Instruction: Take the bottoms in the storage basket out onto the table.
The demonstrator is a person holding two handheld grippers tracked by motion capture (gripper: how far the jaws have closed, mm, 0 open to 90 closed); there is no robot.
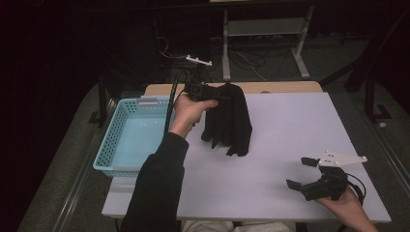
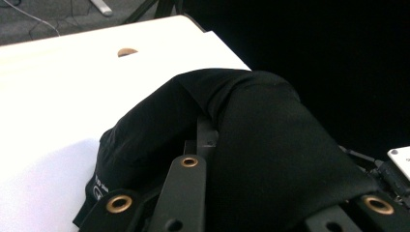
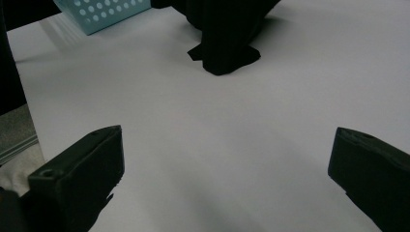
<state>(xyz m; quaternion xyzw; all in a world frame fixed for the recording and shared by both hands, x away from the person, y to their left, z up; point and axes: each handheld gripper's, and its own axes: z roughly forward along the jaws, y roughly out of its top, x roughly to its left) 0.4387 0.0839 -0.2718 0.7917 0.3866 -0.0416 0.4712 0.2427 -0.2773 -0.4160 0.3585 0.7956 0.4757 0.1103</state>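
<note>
dark room all around, with a pale surface (image 1: 270, 159) lit in the middle and a light blue perforated basket (image 1: 126, 135) sitting at its left edge. i have my left claw (image 1: 220, 92) up near the far side of the surface, clamped on a black cloth (image 1: 229, 121); the fabric drapes over the jaws in the left gripper view and hangs down from them, its lower edge touching the surface just beside the basket. my right claw (image 1: 303, 173) rests low at the near right corner, well apart from the cloth, jaws spread wide with nothing between them. through the right gripper view i see the cloth's bottom folds (image 3: 223, 58) pooled on the surface ahead.
</note>
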